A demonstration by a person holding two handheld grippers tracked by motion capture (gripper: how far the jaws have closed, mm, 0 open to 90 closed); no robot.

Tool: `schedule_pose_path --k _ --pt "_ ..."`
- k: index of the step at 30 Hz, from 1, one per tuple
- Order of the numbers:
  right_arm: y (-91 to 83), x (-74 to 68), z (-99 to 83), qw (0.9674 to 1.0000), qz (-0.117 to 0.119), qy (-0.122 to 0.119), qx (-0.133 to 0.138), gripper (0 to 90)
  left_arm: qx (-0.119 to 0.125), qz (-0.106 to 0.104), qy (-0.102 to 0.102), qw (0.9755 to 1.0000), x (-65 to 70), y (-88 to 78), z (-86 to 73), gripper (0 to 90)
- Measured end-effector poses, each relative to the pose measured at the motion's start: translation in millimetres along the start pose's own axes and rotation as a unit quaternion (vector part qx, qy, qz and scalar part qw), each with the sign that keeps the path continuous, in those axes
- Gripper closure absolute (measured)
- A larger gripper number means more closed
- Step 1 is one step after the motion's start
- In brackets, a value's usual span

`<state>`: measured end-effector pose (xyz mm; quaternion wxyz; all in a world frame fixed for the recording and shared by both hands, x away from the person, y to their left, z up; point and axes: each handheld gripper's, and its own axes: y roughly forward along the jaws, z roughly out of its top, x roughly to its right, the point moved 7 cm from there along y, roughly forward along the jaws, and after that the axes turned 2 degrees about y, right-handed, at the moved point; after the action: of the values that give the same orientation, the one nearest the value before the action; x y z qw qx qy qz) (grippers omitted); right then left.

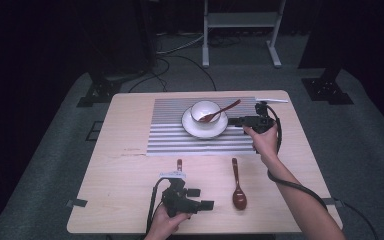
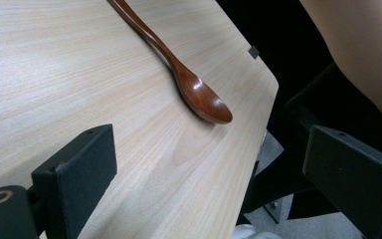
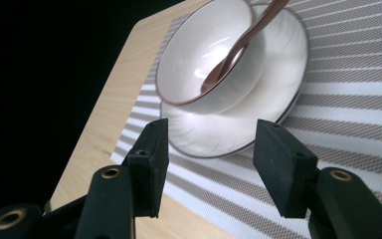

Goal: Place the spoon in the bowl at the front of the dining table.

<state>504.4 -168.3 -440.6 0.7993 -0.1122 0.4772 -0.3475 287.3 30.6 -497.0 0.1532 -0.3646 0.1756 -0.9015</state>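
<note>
A white bowl (image 1: 205,111) stands on a white plate (image 1: 204,128) on the striped placemat (image 1: 180,140). A brown wooden spoon (image 1: 219,112) leans in the bowl, handle pointing right. A second brown spoon (image 1: 238,186) lies on the bare table near the front. My right gripper (image 1: 235,121) hovers just right of the plate, open and empty. In the right gripper view the bowl (image 3: 214,59) and plate (image 3: 258,124) sit just beyond the open jaws. My left gripper (image 1: 204,199) is low at the table's front, open, left of the second spoon (image 2: 189,82).
The wooden table (image 1: 125,175) has tape marks at its front corners. A short brown handle (image 1: 179,164) pokes out behind the left gripper. A white stick (image 1: 272,100) lies at the mat's far right corner. A metal stand (image 1: 240,30) and cables are on the floor beyond.
</note>
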Motion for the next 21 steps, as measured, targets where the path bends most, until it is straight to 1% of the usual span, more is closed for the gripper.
schedule_pose_path --k 5,13,16,21 --pt "-1.5 -5.2 -12.4 0.9997 0.009 -0.016 -0.017 45.2 0.003 0.003 -0.002 1.0 -1.7 -2.0 1.1 5.5" --pt "-2.2 -9.3 -32.3 0.9986 0.02 -0.027 -0.041 41.9 0.007 0.005 -0.003 1.0 -2.5 -3.5 1.4 5.5" --pt "-1.8 -10.4 -38.7 0.998 0.018 -0.032 -0.051 41.6 0.007 0.006 -0.003 1.0 -3.1 -3.8 1.4 5.5" --pt "-2.0 -15.6 -50.0 0.9968 0.025 -0.04 -0.065 40.2 0.007 0.008 -0.004 0.9999 -5.1 -5.3 1.6 5.5"
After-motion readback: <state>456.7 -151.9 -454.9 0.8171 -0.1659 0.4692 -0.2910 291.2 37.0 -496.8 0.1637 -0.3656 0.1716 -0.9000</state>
